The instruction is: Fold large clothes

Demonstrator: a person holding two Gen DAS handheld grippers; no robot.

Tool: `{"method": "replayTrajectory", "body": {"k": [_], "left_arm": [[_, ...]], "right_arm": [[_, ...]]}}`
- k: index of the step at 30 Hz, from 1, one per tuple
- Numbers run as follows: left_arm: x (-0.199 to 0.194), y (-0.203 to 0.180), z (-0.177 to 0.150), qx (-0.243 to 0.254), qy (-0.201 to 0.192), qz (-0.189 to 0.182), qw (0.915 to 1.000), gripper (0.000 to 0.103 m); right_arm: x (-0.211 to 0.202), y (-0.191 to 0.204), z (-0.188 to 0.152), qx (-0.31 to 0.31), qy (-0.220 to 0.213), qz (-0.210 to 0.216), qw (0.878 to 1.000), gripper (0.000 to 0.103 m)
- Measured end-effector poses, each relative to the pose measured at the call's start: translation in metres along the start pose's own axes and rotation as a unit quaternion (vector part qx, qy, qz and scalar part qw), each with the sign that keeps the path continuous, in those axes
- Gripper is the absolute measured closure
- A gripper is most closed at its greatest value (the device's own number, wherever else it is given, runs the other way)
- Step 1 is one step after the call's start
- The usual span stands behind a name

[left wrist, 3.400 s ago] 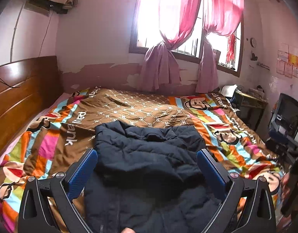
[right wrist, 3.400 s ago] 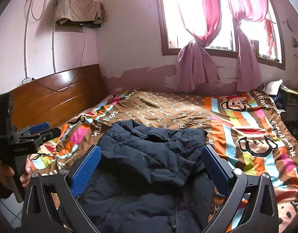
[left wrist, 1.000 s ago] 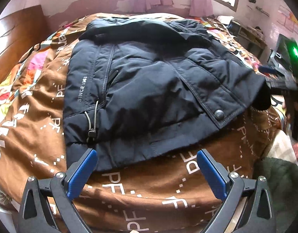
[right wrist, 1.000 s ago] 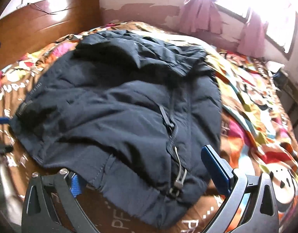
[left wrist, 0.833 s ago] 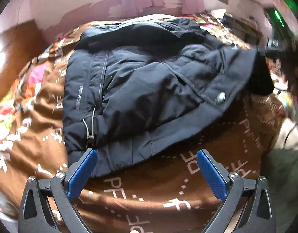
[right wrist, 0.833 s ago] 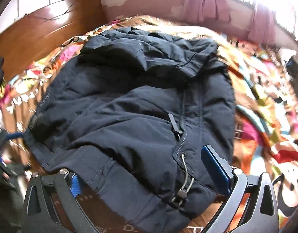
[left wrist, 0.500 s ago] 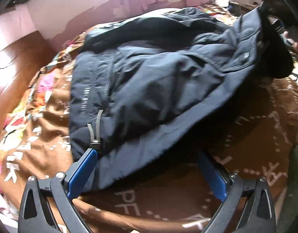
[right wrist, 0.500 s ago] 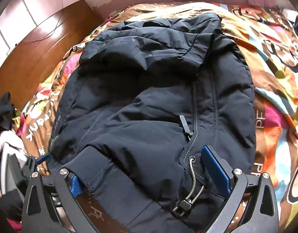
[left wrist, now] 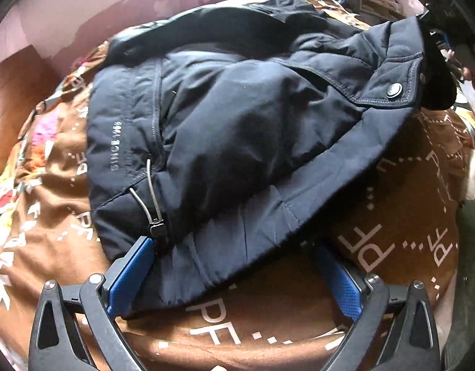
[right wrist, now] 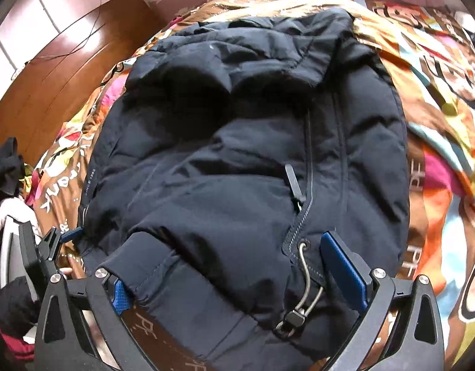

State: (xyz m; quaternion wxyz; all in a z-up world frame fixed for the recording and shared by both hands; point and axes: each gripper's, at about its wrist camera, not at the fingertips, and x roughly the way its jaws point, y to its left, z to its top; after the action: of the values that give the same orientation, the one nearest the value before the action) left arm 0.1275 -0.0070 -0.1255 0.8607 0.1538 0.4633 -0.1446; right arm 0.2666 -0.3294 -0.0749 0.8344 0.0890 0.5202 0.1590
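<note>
While the dark navy padded jacket lies front-up on the brown patterned bedspread, the step in hand looks to me like bringing a sleeve in across the body. The right gripper has its fingers spread wide, nothing pinched. The snap-buttoned sleeve cuff hangs over one finger and is held up off the bed at the right side. The left gripper is wide open too. It sits low at the near edge with the jacket's bottom hem draped between its fingers and over one of them, but not clamped.

To do this well, I would close on the cuff before carrying it. A hooked cuff on slippery padded fabric can slide off. The left fingers should pin or pinch the hem so the body does not drag sideways with the sleeve. The metal drawcord toggle dangles by the right fingers and is best kept out of the grip.

The jacket's long axis runs near to far. Its hem is at the near edge of the bed and its hood points away towards the far wall. The wooden headboard stands off to the left. The zip runs along that same line.
</note>
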Motion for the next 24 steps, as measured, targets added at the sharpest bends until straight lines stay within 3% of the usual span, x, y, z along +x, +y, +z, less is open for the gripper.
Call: {"method": "replayTrajectory", "body": {"k": [3,6,15,16,17,22,24], "left_arm": [[0.003,-0.006,0.000,0.033,0.009,-0.004,0.9994,0.000],[0.008,-0.013,-0.001,0.063,0.016,0.015,0.9977,0.000],[0.013,-0.031,-0.003,0.077,-0.008,0.090,0.9929,0.000],[0.011,-0.030,-0.004,0.078,-0.012,0.099,0.9919,0.007],[0.009,-0.031,-0.004,0.080,-0.018,0.119,0.9896,0.019],[0.007,-0.034,0.002,0.078,-0.022,0.164,0.9831,0.040],[0.005,-0.035,0.004,0.078,-0.024,0.172,0.9817,0.041]], "right_arm": [[0.003,-0.007,-0.007,0.011,0.004,0.003,1.000,0.002],[0.006,-0.010,-0.014,0.015,0.005,0.005,1.000,0.002],[0.008,-0.014,-0.048,-0.008,0.019,-0.026,0.999,0.002],[0.007,-0.015,-0.052,-0.013,0.020,-0.029,0.999,0.002],[0.006,-0.015,-0.058,-0.021,0.021,-0.034,0.999,0.002],[0.006,-0.007,-0.080,-0.086,0.021,-0.099,0.991,0.002],[0.013,0.004,-0.089,-0.134,0.018,-0.156,0.979,0.002]]}}
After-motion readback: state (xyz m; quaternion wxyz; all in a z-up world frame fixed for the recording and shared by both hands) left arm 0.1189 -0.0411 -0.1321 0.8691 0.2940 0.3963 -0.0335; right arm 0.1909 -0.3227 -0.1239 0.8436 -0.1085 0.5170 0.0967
